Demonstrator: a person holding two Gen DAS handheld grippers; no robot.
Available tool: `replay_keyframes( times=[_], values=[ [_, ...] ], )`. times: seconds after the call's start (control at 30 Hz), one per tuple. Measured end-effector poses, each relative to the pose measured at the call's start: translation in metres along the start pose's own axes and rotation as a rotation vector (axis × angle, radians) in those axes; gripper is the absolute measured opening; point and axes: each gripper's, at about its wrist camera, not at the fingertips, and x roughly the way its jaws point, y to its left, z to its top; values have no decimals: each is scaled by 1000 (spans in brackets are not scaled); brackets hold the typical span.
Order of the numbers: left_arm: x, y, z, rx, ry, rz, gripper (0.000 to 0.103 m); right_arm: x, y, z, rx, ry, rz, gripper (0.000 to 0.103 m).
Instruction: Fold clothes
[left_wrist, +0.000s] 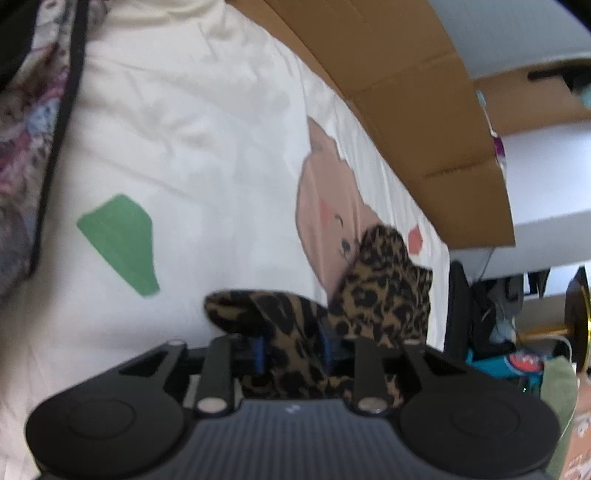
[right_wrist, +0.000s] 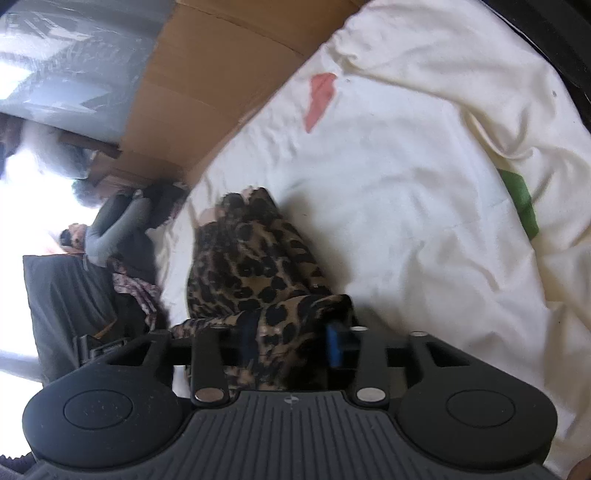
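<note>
A leopard-print garment is bunched between both grippers above a white bed cover. In the left wrist view my left gripper is shut on the leopard-print cloth, which spills out over the blue fingers and rises in a crumpled fold to the right. In the right wrist view my right gripper is shut on another part of the same garment, which stretches away from the fingers toward the bed's far edge. The fingertips are largely hidden by fabric.
The white bed cover carries a green patch, a pink bear print and a red patch. A cardboard box lines the bed's far side. Dark and patterned clothes are heaped at the bed's edge. A floral cloth lies at left.
</note>
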Motion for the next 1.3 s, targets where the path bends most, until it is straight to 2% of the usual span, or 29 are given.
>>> replay_keyframes(
  times=[0.07, 0.4, 0.63, 1.0, 1.3],
  values=[
    [1, 2, -3, -13, 0, -12, 39, 0, 1, -2, 3, 10, 8, 49],
    [-5, -2, 3, -19, -4, -53, 40, 16, 10, -8, -11, 76, 30, 49],
    [-15, -8, 21, -12, -54, -69, 40, 16, 12, 8, -25, 37, 11, 49],
    [-16, -11, 41, -5, -106, -53, 40, 9, 13, 29, -43, -43, -15, 49],
    [-24, -11, 43, 33, -128, -29, 40, -4, 14, 44, -60, -116, -35, 49]
  ],
)
